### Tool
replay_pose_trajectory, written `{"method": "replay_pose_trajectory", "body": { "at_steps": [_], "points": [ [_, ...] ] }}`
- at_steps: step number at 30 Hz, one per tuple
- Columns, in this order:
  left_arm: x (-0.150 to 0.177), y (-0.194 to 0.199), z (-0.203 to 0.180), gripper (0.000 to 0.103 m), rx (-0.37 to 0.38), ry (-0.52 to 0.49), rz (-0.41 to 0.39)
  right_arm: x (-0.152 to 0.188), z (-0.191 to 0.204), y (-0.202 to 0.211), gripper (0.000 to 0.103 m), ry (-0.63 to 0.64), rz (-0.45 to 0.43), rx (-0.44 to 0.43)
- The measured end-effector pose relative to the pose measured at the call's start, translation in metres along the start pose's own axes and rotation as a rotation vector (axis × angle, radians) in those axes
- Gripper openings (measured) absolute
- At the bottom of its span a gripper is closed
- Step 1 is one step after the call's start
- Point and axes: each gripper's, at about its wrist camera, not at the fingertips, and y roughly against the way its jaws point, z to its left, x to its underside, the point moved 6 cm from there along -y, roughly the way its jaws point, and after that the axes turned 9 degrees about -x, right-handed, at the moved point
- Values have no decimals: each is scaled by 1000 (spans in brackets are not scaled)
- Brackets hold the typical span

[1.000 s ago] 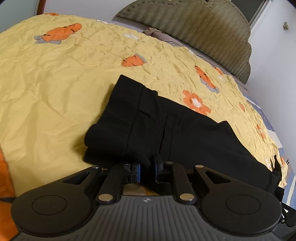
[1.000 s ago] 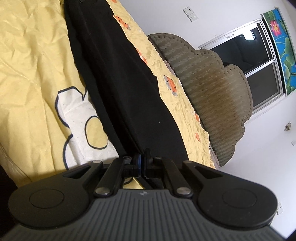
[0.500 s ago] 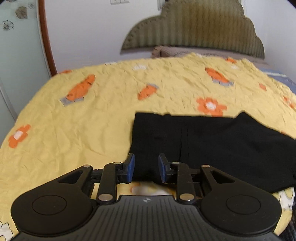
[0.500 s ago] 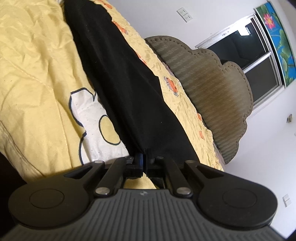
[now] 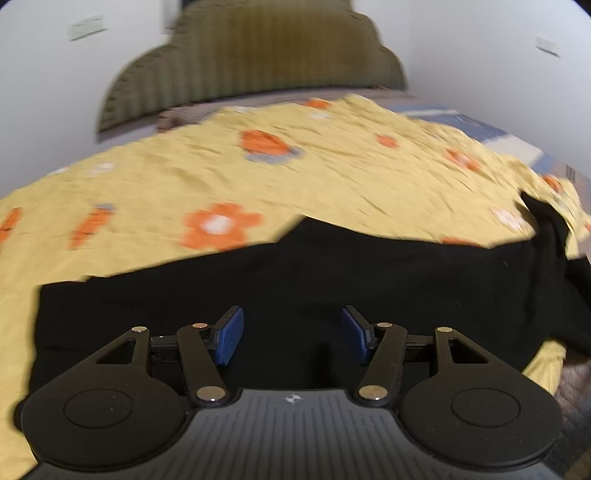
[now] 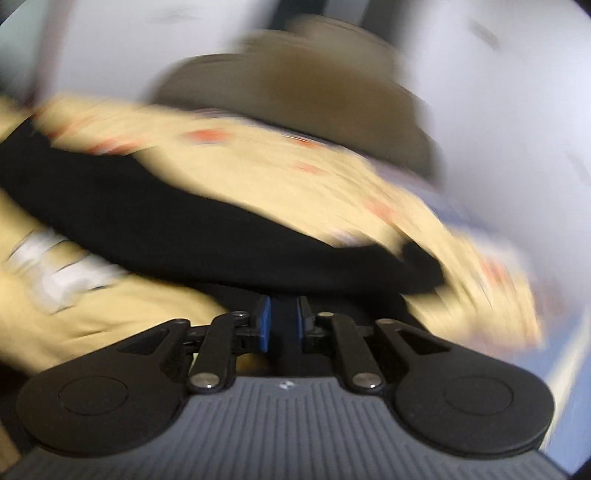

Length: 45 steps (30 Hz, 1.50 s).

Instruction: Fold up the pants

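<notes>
Both tongs (image 5: 291,334) (image 6: 282,325) apparently off pants (image 5: 332,280).

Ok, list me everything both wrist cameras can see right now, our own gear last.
pants: one, black, spread lengthwise across the near part of the bed.
bedspread: one, yellow with orange flower and carrot prints, under the pants.
headboard: one, olive-brown, scalloped, at the far end of the bed against the wall.
blue patterned bedding: one patch, beyond the bedspread's right edge.
wall plates: two, pale, on the white wall either side of the headboard.
left tongs: one, black with blue pads, jaws just been opening and now wide apart, over the pants, gripping nothing.
right tongs: one, same make, jaws just been opening, narrow gap, black fabric behind it; grip unclear in the blur.
</notes>
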Motion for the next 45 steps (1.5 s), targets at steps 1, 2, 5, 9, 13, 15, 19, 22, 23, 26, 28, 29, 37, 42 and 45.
{"method": "replay_pose_trajectory", "body": {
  "at_steps": [1,2,5,9,13,15,19,22,23,26,28,29,37,42,45],
  "points": [
    [4,-5,-8,58,17,-11,13,6,-29,8,16,-142,-8,40],
    [8,-8,-14,58,24,-17,29,16,-57,16,21,-292,-22,78],
    [20,-18,-25,59,21,-35,54,57,-133,37,24,-752,-63,122],
    [23,-19,-32,69,-10,-86,19,104,-172,30,28,-1052,-38,98],
    [22,-24,-33,76,-25,-88,13,113,-180,20,32,-1170,-91,86],
    [22,-27,-32,78,-26,-78,12,114,-184,22,32,-1219,-112,139],
    [23,-28,-32,82,-37,-77,0,121,-189,45,35,-1271,-157,264],
    [24,-29,-34,83,-44,-87,-19,133,-187,53,35,-1295,-152,247],
    [25,-29,-35,83,-45,-87,-26,136,-187,49,35,-1309,-150,220],
    [26,-28,-34,83,-44,-83,-38,134,-191,39,36,-1302,-150,189],
    [26,-28,-34,83,-43,-80,-43,127,-194,30,16,-1268,-143,167],
    [26,-28,-34,83,-44,-79,-47,122,-197,22,7,-1254,-138,157],
    [28,-28,-35,84,-49,-80,-64,9,-222,37,6,-958,-350,124],
    [28,-28,-35,86,-50,-77,-67,-6,-231,65,5,-878,-368,183],
    [28,-29,-35,86,-46,-73,-66,49,-235,48,5,-971,-221,248]
  ]
}}
